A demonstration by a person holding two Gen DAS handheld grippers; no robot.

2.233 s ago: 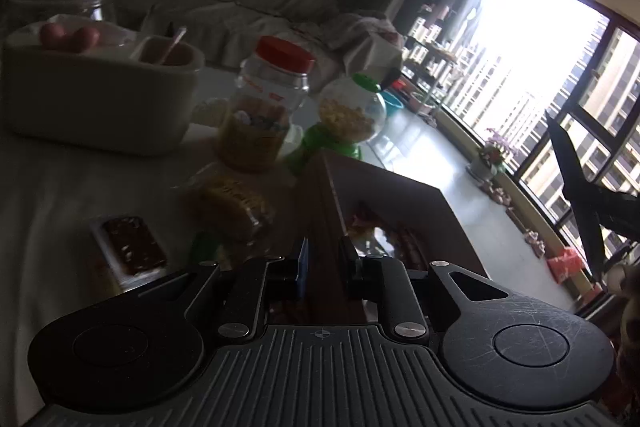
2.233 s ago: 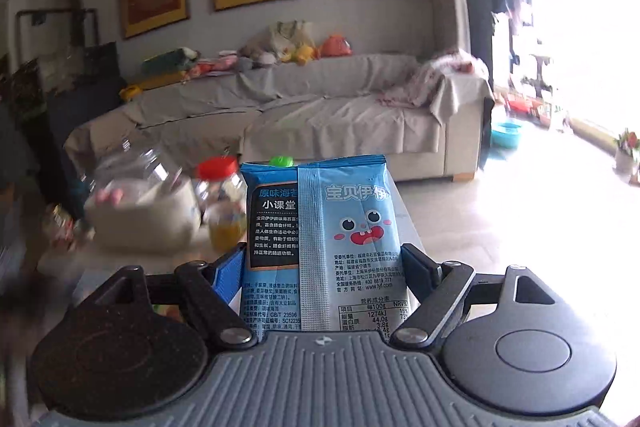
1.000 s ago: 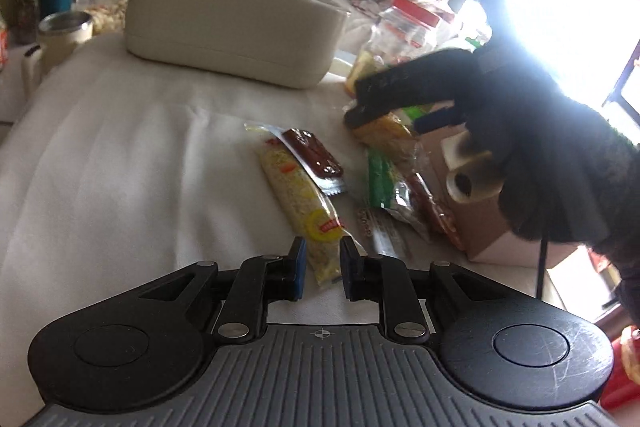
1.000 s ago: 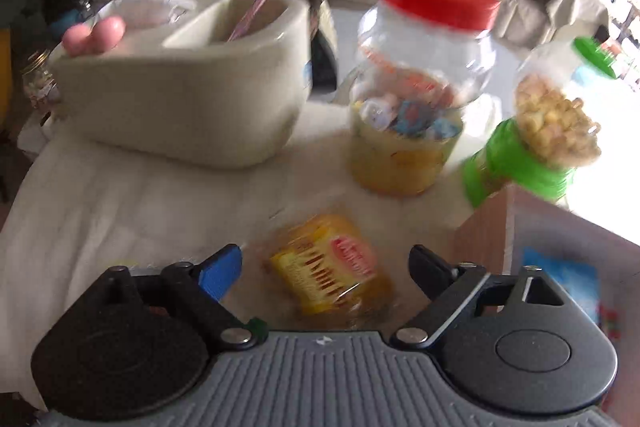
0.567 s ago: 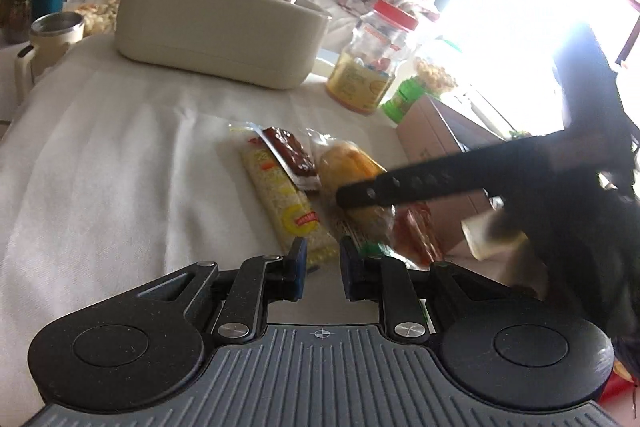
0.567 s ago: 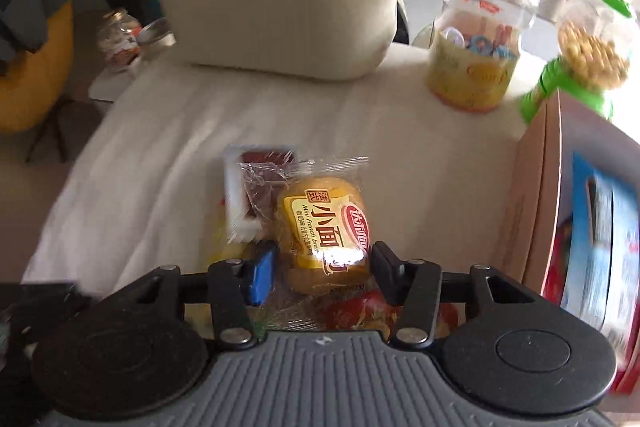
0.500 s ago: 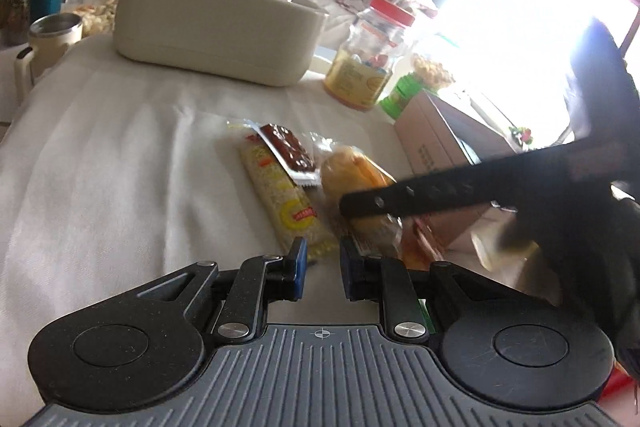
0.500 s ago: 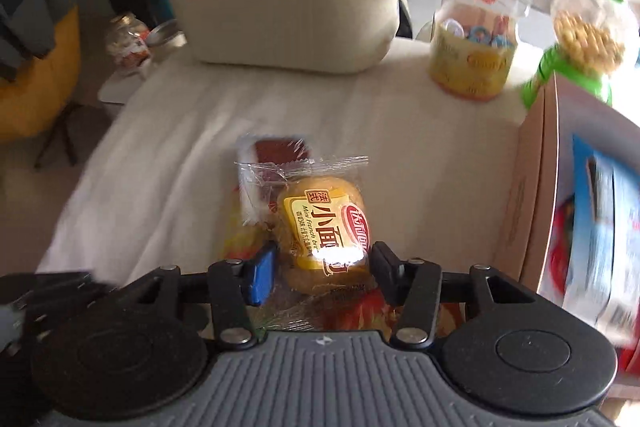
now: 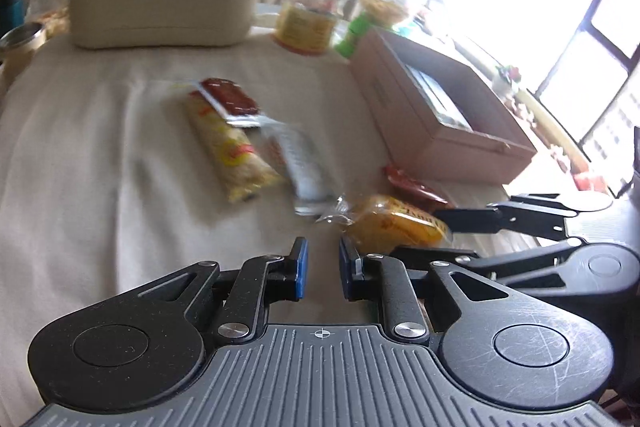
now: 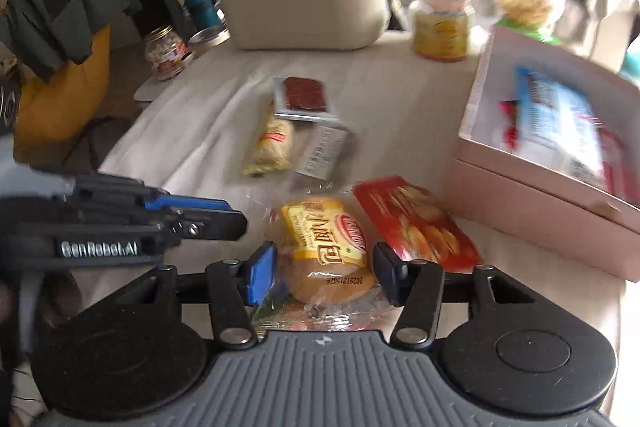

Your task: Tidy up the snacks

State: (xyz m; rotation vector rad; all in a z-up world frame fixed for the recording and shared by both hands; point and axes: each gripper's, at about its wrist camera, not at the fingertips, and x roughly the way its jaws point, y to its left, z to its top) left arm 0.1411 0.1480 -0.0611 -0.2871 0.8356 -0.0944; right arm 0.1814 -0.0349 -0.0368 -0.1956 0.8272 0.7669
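Note:
My right gripper [image 10: 322, 273] is shut on a yellow wrapped bread bun [image 10: 326, 247], held near the table's front edge; the bun also shows in the left wrist view [image 9: 394, 227]. My left gripper [image 9: 319, 269] is empty with its jaws nearly closed, low over the white cloth just left of the bun; it also shows in the right wrist view [image 10: 224, 217]. On the cloth lie a yellow noodle pack [image 9: 230, 151], a dark red snack pack [image 9: 228, 97], a silver pack [image 9: 300, 157] and a red cracker pack [image 10: 416, 223]. A pink box [image 10: 548, 183] holds a blue snack bag [image 10: 556, 119].
A beige container [image 9: 160, 9] with pink eggs, a red-lidded jar [image 9: 316, 13] and a green-based candy dispenser [image 9: 380, 7] stand at the back of the table. A metal cup [image 9: 20, 37] is at the far left edge. A sofa is behind.
My right gripper has pulled the bread bun toward the front edge, uncovering the silver and red packs. My left gripper has dropped lower, beside the bun.

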